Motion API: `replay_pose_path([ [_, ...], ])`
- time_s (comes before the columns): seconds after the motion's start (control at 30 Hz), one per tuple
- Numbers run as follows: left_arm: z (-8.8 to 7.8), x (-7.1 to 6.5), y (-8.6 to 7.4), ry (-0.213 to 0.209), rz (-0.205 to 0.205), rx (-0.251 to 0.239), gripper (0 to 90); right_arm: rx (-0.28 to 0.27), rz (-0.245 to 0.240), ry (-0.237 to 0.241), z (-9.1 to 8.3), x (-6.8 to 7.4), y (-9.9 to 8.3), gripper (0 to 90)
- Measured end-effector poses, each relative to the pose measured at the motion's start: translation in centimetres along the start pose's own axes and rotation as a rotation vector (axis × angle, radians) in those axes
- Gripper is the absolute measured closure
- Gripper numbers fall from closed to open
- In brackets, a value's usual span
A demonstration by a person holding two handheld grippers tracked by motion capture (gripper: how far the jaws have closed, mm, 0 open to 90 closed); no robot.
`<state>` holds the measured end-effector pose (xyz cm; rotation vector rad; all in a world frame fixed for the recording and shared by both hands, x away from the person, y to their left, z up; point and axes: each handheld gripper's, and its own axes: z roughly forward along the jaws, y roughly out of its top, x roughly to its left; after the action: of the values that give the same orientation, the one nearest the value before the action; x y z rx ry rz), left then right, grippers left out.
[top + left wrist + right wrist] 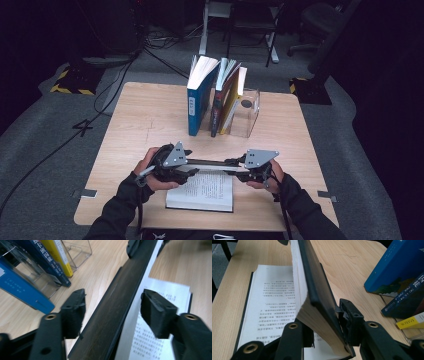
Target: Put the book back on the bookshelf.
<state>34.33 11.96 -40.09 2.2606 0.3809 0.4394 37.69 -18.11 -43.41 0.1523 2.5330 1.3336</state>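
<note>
Your right gripper (324, 325) pinches one end of the book's (200, 192) raised half, pages and black cover (317, 285) together between its jaws. Your left gripper (112, 312) has its jaws apart on each side of that cover, not pressing it. The book lies open on the table (145, 120), near you, in front of the standing books (202, 95).

the open book (202, 192) has white pages with black print and a dark cover; blue book (199, 102), yellow book (233, 100), pale wood-grain worktop (145, 120).
</note>
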Motion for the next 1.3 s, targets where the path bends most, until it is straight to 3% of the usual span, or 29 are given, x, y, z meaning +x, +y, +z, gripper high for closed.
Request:
replay_pose_path([
  [0.13, 0.0, 0.0, -0.2, -0.027, 0.009, 0.009, 47.7, -0.012, 0.023, 0.023, 0.1, -0.3, -0.3, 58.2],
  [0.27, 0.0, 0.4, -0.4, -0.039, -0.005, 0.0, 48.8, -0.021, 0.016, 0.03, -0.1, -0.6, -0.8, 58.5],
  [0.37, -0.2, 0.7, -0.3, 0.008, -0.021, -0.004, 46.2, -0.065, 0.044, 0.017, -0.2, -0.8, -1.0, 65.8],
  [0.47, -0.6, 0.5, -0.1, 0.027, -0.012, 0.006, 39.3, -0.054, 0.02, 0.001, -0.1, -0.5, -0.6, 67.5],
  [0.6, -1.2, -0.2, 0.8, 0.029, -0.003, -0.011, 35.8, -0.023, -0.03, -0.018, 0.1, 0.3, 0.1, 67.6],
  [0.7, -1.2, -0.8, 1.2, 0.029, 0.006, -0.012, 34.2, -0.013, -0.042, -0.021, 0.2, 0.5, 0.3, 67.5],
  [0.77, -0.9, -1.4, 1.8, 0.049, 0.024, 0.008, 34.6, -0.008, -0.041, -0.021, 0.3, 0.7, 0.4, 67.3],
  [0.87, -0.1, -2.4, 2.4, 0.035, 0.056, 0.056, 35.0, -0.002, -0.035, -0.019, 0.3, 0.6, 0.5, 67.1],
  [1.0, 1.2, -3.0, 2.6, 0.046, 0.059, 0.099, 34.3, 0.002, -0.04, -0.017, 0.4, 0.7, 0.6, 66.4],
  [1.03, 1.5, -3.1, 2.6, 0.039, 0.061, 0.104, 35.1, 0.004, -0.04, -0.017, 0.4, 0.7, 0.6, 66.3],
  [1.1, 1.9, -3.5, 2.6, 0.083, 0.067, 0.122, 37.1, 0.007, -0.042, -0.02, 0.5, 0.7, 0.7, 66.0],
  [1.17, 1.9, -3.4, 2.6, 0.117, 0.051, 0.112, 46.8, 0.01, -0.045, -0.022, 0.5, 0.8, 0.7, 65.7],
  [1.2, 1.8, -3.3, 2.5, 0.11, 0.044, 0.103, 51.8, 0.011, -0.044, -0.023, 0.5, 0.8, 0.7, 65.5],
  [1.3, 1.7, -3.2, 2.3, 0.114, 0.052, 0.098, 55.2, 0.002, -0.027, -0.026, 0.7, 0.9, 0.7, 63.9],
])
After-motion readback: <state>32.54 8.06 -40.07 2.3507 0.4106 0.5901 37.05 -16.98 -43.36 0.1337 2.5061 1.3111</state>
